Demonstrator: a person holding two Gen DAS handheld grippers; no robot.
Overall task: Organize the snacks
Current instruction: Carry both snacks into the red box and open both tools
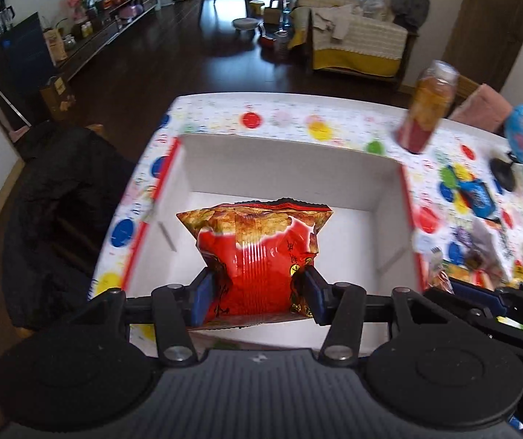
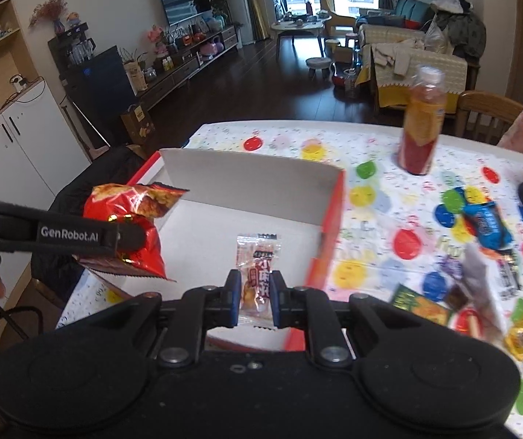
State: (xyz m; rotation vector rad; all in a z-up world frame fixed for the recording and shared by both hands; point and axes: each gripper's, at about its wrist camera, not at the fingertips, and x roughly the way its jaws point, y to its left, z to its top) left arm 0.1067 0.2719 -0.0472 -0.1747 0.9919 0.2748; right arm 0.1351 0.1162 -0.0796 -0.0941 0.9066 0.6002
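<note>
Two snacks held above box [image 1: 283, 168]: left hand-held gripper [image 1: 258, 292] clamps red chip bag [image 1: 261, 252], right hand-held gripper [image 2: 256, 294] pinches small clear packet [image 2: 258, 274]. Lower both inside box walls, release gently, side by side.

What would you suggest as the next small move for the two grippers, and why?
Probably lower both and let go. The left gripper holds a red chip bag and the right gripper a small clear snack packet, both above the white box, which looks empty.
</note>
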